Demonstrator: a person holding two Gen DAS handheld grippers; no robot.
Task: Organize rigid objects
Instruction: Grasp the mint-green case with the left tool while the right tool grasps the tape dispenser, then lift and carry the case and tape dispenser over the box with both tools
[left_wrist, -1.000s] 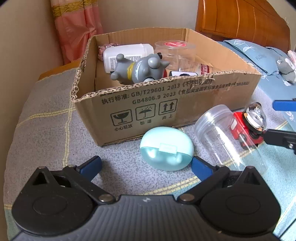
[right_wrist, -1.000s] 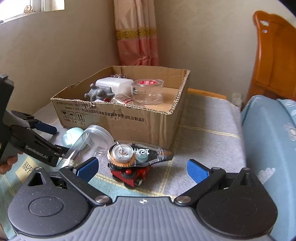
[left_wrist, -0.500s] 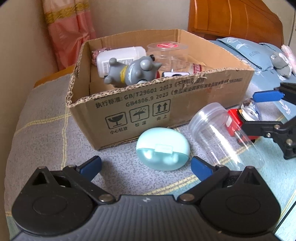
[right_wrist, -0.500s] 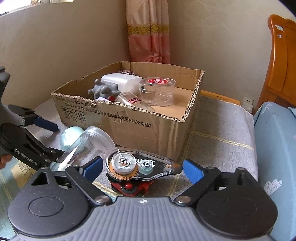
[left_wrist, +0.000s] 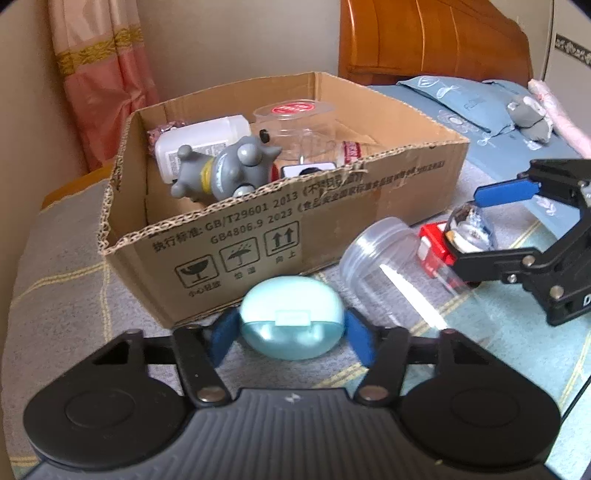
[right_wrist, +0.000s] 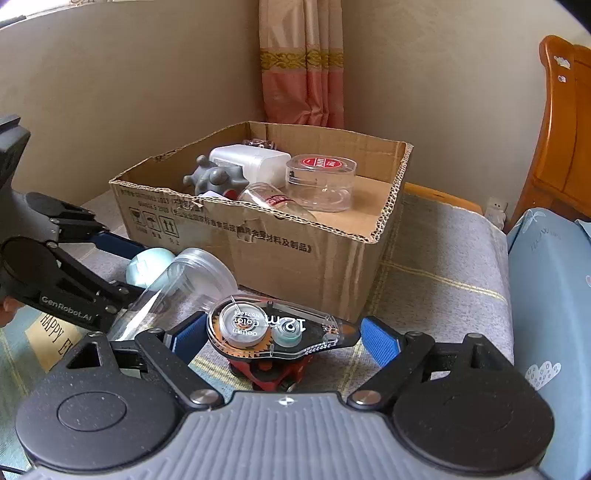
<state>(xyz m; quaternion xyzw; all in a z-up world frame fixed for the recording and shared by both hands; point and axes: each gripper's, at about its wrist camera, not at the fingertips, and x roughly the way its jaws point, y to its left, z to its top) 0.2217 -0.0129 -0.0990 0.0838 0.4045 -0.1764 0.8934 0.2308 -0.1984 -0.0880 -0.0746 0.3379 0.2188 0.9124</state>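
My left gripper (left_wrist: 291, 338) has its blue pads against both sides of a pale blue oval case (left_wrist: 291, 321) lying in front of the cardboard box (left_wrist: 332, 229). My right gripper (right_wrist: 284, 338) straddles a clear correction-tape dispenser (right_wrist: 273, 328) that rests on a red toy car (right_wrist: 273, 373); the pads stand close beside it with small gaps. A clear plastic jar (left_wrist: 391, 266) lies on its side between the two, also in the right wrist view (right_wrist: 184, 280).
The box holds a grey toy figure (left_wrist: 229, 171), a white bottle (left_wrist: 199, 138) and a clear round container with a red lid label (left_wrist: 295, 118). A blue bed with a wooden headboard (left_wrist: 424, 40) is at the right. A curtain (right_wrist: 299, 62) hangs behind.
My left gripper moved forward and closed its pads onto the pale blue case. My right gripper moved forward around the tape dispenser and narrowed.
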